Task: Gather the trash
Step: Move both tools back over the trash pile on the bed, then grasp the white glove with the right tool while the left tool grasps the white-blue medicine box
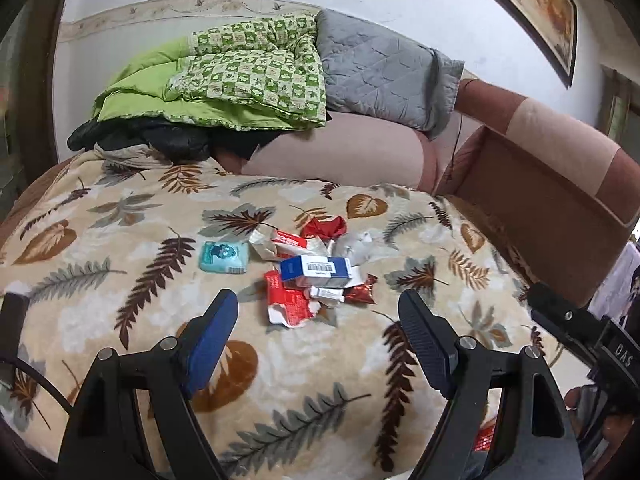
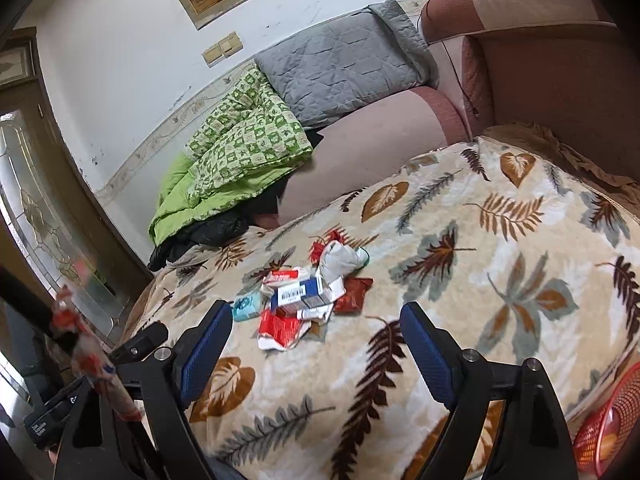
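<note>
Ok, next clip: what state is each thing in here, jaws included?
left gripper: jaws open, empty, short of the trash
right gripper: jaws open, empty
blue-and-white box: lying on its side on top of the pile
red-and-white carton: torn, flattened
teal packet: flat on the blanket, beside the pile
white crumpled wrapper: scrunched
red mesh basket: at the bed's edge, contents unclear

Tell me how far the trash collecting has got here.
Nothing looks collected yet. The trash pile, with its blue-and-white box and teal packet, lies on the leaf-print blanket. Both hand-held grippers, left and right, hover open and empty. The red mesh basket waits nearby.
</note>
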Available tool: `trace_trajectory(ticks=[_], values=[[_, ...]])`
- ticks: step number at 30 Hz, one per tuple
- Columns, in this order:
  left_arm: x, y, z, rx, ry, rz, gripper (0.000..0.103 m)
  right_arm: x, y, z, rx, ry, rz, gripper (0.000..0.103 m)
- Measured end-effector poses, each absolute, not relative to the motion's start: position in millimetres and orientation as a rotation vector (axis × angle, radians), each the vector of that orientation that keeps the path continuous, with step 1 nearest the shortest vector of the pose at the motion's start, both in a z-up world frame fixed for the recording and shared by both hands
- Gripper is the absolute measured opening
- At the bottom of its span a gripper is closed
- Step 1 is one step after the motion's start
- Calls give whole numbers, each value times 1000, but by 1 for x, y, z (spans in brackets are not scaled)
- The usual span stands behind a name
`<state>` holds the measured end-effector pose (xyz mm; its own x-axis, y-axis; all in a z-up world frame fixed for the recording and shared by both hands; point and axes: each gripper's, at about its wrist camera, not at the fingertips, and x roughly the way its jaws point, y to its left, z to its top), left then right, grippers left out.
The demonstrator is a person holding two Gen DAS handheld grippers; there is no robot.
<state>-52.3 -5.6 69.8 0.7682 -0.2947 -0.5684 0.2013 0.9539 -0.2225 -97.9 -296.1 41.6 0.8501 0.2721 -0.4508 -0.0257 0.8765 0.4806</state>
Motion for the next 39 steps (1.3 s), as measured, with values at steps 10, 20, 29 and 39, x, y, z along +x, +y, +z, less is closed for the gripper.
trace_trajectory(ticks=[10, 20, 29, 39], values=[[-7, -1, 60, -69, 714, -352, 81, -41, -304, 27, 575, 591, 233, 89], [50, -19, 41, 3, 760, -418, 81, 56, -301, -15, 665, 721, 287, 89], [101, -42, 13, 71, 849, -525, 81, 163, -288, -70, 668, 875, 235, 89], [151, -86, -24, 211, 914, -616, 81, 184, -292, -106, 700, 922, 284, 36]])
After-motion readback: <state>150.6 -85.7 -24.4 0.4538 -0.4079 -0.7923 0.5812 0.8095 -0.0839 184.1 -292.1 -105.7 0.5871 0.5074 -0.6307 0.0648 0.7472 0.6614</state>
